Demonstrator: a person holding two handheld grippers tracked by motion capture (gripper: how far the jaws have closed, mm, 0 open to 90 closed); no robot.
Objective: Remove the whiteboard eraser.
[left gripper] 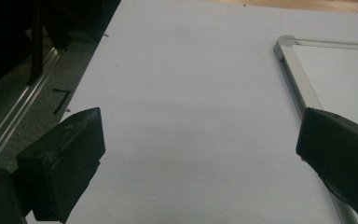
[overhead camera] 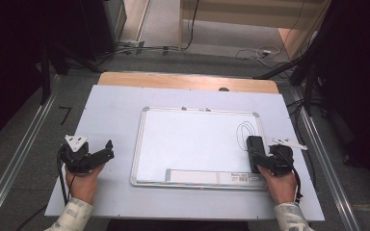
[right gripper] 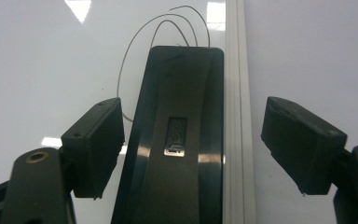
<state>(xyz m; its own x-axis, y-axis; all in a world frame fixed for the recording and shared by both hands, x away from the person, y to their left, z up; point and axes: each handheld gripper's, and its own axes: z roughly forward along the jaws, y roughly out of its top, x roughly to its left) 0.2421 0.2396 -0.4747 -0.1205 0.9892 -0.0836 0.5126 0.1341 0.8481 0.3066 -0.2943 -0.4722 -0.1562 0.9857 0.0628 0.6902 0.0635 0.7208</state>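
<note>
The counter [overhead camera: 115, 110] is a pale, matte sheet laid over a wooden top, whose bare wood strip [overhead camera: 188, 81] shows along the far edge. Around the counter lies grey carpet floor [overhead camera: 24, 144]. Metal rails [overhead camera: 17, 161] run along the floor on both sides of the counter. Beyond the far edge, cables [overhead camera: 255, 52] trail over the floor beside light wooden furniture [overhead camera: 255, 12]. Left and right of the counter, dark stands [overhead camera: 46, 72] rise in shadow.

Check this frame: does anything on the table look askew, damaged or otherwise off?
Nothing looks damaged or spilled. The whiteboard lies square on the table. Thin looping pen lines mark its right side, just beyond the black eraser, which sits between the open right gripper jaws.
</note>
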